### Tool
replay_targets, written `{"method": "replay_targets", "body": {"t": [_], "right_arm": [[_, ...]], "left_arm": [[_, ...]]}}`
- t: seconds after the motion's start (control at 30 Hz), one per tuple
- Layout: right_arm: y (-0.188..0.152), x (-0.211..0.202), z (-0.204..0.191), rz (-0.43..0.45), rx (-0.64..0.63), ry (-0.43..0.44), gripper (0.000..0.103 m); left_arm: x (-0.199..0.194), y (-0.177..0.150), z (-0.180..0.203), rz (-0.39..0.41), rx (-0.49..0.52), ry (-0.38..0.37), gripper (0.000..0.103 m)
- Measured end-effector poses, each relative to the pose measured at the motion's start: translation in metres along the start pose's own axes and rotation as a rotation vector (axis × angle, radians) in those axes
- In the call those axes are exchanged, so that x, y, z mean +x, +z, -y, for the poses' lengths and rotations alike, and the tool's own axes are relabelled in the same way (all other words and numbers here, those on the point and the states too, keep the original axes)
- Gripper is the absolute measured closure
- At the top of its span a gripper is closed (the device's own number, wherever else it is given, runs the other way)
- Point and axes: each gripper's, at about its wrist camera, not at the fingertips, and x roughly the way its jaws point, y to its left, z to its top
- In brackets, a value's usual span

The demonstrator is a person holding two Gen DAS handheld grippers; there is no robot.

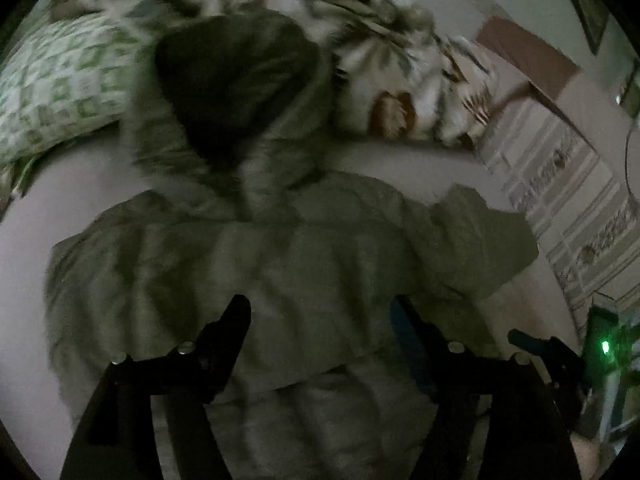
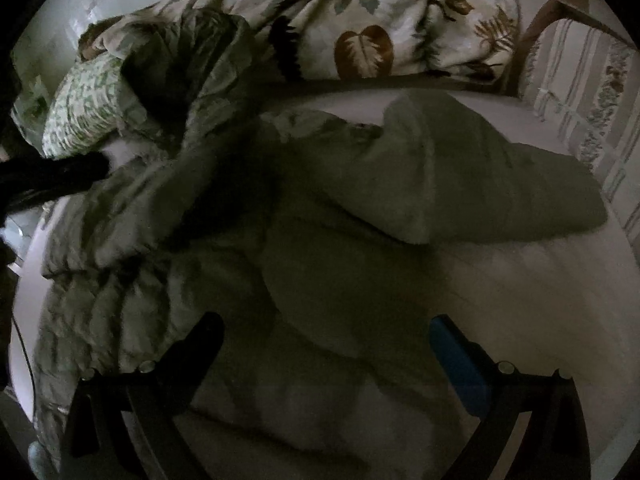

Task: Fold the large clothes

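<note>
Left fingers (image 1: 322,316): spread wide above the coat; nothing is gripped, and no cloth is seen pinched between them. The picture is blurred.
Right fingers (image 2: 326,334): spread wide, with a blue pad seen on one finger (image 2: 456,356); cloth lies below the gap, but none is held.
Coat (image 2: 304,240): a grey-green hooded coat, spread rumpled on the bed just ahead of both pairs of fingers. Quilted ridges are seen along its left part. The hood (image 1: 240,84), dark inside with a paler trim, is laid at the far end against the pillow. A sleeve (image 2: 492,184) is stretched out to the right, flat on the sheet.
Bed (image 2: 520,300): a pale sheet; a bare stretch is seen to the right of the coat and below the sleeve, and another to the left in the left view.
Far edge: a green-patterned pillow (image 1: 64,80) and a leaf-printed blanket (image 2: 368,12), bunched up, are set along the head of the bed, close behind the hood.
Right edge: a striped, flowered surface (image 2: 592,92) is seen just beyond the bed's side.
</note>
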Motion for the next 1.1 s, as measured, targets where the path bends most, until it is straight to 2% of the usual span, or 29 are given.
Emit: {"method": "replay_targets", "body": {"t": [0.2,0.3,0.4,0.43,0.47,0.53,0.57,0.67,0.7,0.8,0.9,0.93,1.0,1.1], "right_arm": [[0.030,0.012,-0.024,0.016,0.005,0.101,0.000],[0.051,0.040,-0.036,-0.028,0.023,0.130,0.000],[0.064,0.070,-0.042,-0.082,0.042,0.131,0.003],[0.066,0.080,-0.044,-0.099,0.059,0.136,0.025],[0.068,0.087,-0.044,-0.114,0.079,0.139,0.061],[0.071,0.096,-0.043,-0.136,0.123,0.137,0.067],[0.073,0.094,-0.043,-0.117,0.112,0.136,0.073],[0.081,0.078,-0.053,-0.012,-0.025,0.007,0.079],[0.081,0.081,-0.054,-0.012,-0.044,-0.023,0.079],[0.075,0.106,-0.047,-0.087,-0.047,-0.039,0.079],[0.072,0.101,-0.041,-0.048,-0.023,0.003,0.071],[0.072,0.095,-0.036,-0.043,-0.001,0.026,0.045],[0.072,0.077,-0.020,-0.016,0.040,0.084,0.004],[0.069,0.044,0.008,0.027,0.043,0.094,0.004]], "left_arm": [[-0.009,-0.009,-0.078,0.008,-0.085,0.145,0.029],[0.000,-0.019,-0.113,-0.012,-0.114,0.249,0.029],[0.010,-0.031,-0.135,-0.042,-0.142,0.285,0.029],[0.012,-0.035,-0.138,-0.047,-0.144,0.289,0.029],[0.013,-0.039,-0.140,-0.049,-0.137,0.295,0.030],[0.015,-0.046,-0.138,-0.049,-0.100,0.321,0.029],[0.017,-0.047,-0.135,-0.050,-0.080,0.328,0.029],[0.026,-0.056,-0.125,-0.079,-0.038,0.327,0.029],[0.033,-0.060,-0.121,-0.091,-0.019,0.350,0.029],[0.044,-0.070,-0.111,-0.086,0.024,0.409,0.029],[0.041,-0.071,-0.107,-0.077,0.026,0.430,0.029],[0.041,-0.070,-0.107,-0.078,0.025,0.429,0.029],[0.032,-0.068,-0.105,-0.066,0.022,0.424,0.029],[0.015,-0.064,-0.101,-0.003,-0.014,0.390,0.029]]}}
